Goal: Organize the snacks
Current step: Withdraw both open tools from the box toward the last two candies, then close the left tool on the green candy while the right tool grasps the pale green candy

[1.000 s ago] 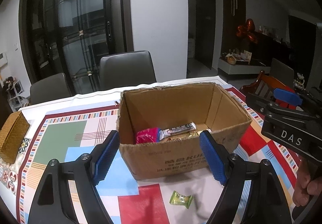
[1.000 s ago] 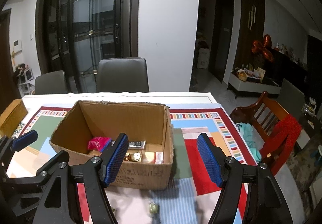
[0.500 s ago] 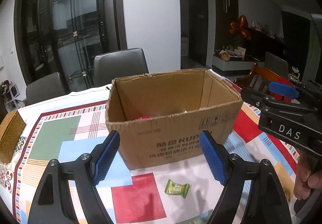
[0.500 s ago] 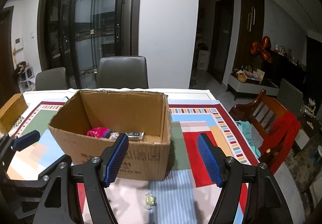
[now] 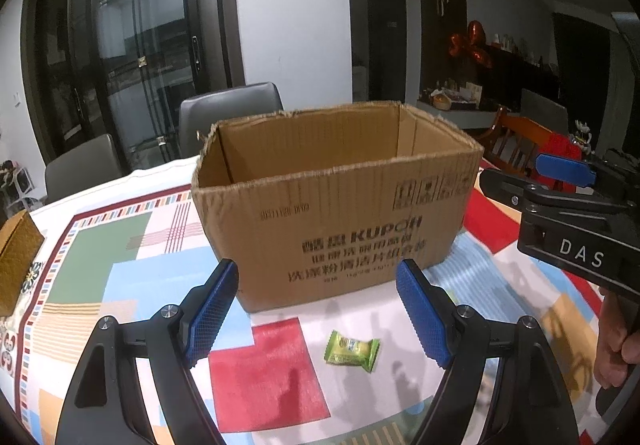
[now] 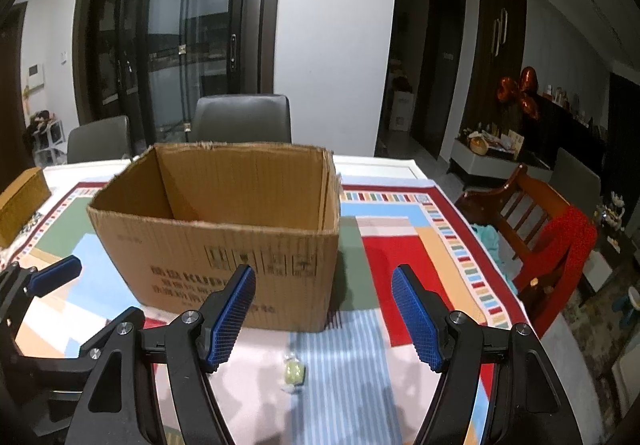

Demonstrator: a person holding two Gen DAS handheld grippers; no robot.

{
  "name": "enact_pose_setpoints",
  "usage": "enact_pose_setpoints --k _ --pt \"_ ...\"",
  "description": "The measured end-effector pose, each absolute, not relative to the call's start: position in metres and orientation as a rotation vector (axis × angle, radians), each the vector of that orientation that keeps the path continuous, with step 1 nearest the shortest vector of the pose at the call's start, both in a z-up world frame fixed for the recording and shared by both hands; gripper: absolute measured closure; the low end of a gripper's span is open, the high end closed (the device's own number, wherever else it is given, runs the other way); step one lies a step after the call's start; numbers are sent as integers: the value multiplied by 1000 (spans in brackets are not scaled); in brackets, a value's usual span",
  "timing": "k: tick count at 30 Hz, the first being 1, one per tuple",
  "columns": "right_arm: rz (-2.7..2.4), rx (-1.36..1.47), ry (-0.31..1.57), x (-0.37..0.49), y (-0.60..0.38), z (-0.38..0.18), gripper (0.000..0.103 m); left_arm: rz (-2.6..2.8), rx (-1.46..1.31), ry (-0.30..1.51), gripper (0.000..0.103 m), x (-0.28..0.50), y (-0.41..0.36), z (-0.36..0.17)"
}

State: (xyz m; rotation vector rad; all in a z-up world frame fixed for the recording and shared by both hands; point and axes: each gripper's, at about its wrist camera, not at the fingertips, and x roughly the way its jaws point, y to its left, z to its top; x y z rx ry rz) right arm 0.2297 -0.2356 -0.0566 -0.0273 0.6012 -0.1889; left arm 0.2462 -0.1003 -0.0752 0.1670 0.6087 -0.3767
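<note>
An open brown cardboard box stands on the patterned tablecloth; its contents are hidden behind the near wall. A small green wrapped candy lies on the cloth just in front of the box, and shows blurred in the right wrist view as the candy. My left gripper hovers open over the candy with nothing between its blue pads. My right gripper is also open and empty, above and in front of the candy. In the left wrist view the right gripper's body sits at the right edge, held by a hand.
A woven brown box sits at the table's left edge. Grey chairs stand behind the table, a wooden chair with red cloth to the right. The tablecloth lies bare right of the cardboard box.
Both grippers have sunk toward the table, so the snacks inside the box have dropped out of sight behind its near wall. The candy looks larger and closer. Jaws unchanged.
</note>
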Motion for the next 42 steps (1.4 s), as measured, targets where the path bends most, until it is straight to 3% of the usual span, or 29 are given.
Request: enact_pose_setpoints --k 10,17,23,32,37,42 --pt "-193 -26 686 226 -241 -95 32 -416 183 657 22 242 -106 -107" --pt "-167 -22 762 231 -240 -121 40 -450 193 704 23 244 -109 -127" --pt "-154 -23 798 235 -237 -136 40 -471 212 746 23 248 -111 -143" --pt "-143 -20 848 241 -234 -148 47 -490 219 784 27 254 -114 -154" --pt "-133 -10 886 244 -232 -156 50 -487 224 818 36 260 -117 -159" --pt "-123 -2 912 245 -227 -162 51 -486 236 825 38 263 -120 -161"
